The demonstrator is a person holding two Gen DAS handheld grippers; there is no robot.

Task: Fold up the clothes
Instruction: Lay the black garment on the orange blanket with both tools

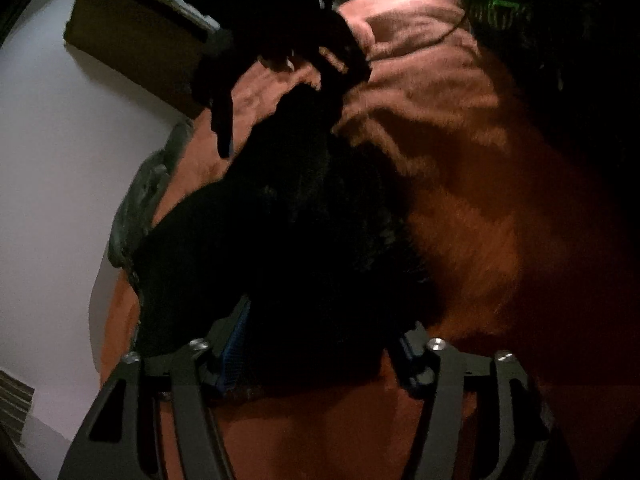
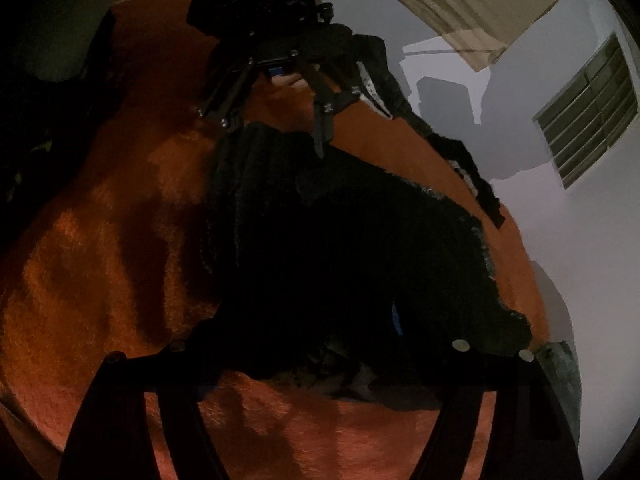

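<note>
Left wrist view: my left tool (image 1: 316, 344) sits low over a black garment (image 1: 288, 248) spread on an orange blanket (image 1: 460, 184). The 2 fingers stand wide apart, 1 on each side of the garment's near edge, with cloth lying between them; blue pads show on their inner faces. The cloth is so dark that I cannot tell whether the fingers touch it. At the far end of the garment my right tool (image 1: 280, 92) reaches down, 1 finger (image 1: 224, 128) pointing at the blanket beside the cloth, the other lost against the black fabric. A white wall (image 1: 48, 160) fills the left side, with a brown box (image 1: 136, 48) up high and a grey edge (image 1: 136, 208) along the blanket's border.

Right wrist view: my right tool (image 2: 308, 344) is low over the same garment (image 2: 340, 248), which runs from its fingers across the blanket (image 2: 100, 240) toward the left tool (image 2: 276, 120). My right fingers are spread, the garment's near end heaped between them; a strip of blue pad shows on the right finger. The left tool's fingers are also spread, straddling the garment's far end. A dark strip of cloth (image 2: 460, 152) lies along the blanket's far right edge. Beyond it the wall (image 2: 580, 260) carries a louvred vent (image 2: 588, 112).
</note>
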